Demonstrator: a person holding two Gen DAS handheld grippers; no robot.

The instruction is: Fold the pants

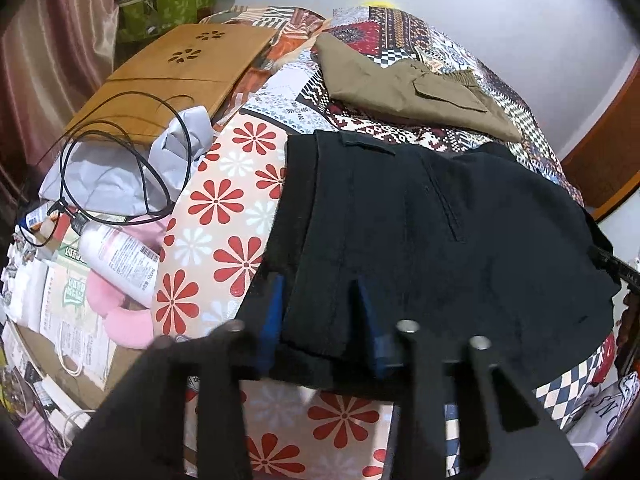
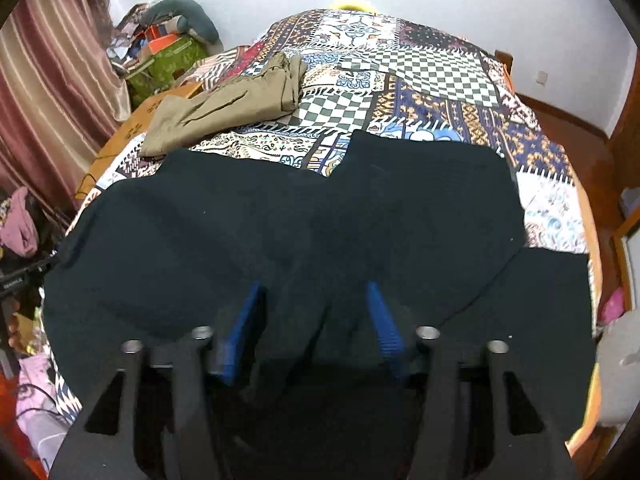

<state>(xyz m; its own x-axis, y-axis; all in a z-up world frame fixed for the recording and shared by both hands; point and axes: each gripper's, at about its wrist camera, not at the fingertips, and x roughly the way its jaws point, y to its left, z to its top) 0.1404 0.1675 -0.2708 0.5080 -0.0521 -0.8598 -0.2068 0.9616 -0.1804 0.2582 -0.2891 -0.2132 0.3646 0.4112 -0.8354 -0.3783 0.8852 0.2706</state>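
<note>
Left wrist view: patchwork-quilted bed (image 1: 256,176) bears black pants (image 1: 440,232); both grippers' jaws spread wide, straddling cloth.

the black pants (image 2: 280,232) cover the bedspread (image 2: 400,80) under them. the left gripper (image 1: 318,300) blue pads (image 1: 274,312) are blurred. the label on the white bottle (image 1: 120,256) is too small to read.

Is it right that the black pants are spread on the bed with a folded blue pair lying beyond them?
Not quite. The pair beyond the black pants is khaki, not blue; the right wrist view shows it folded on the patterned bedspread. The only blue there is the pads on the jaws.
</note>
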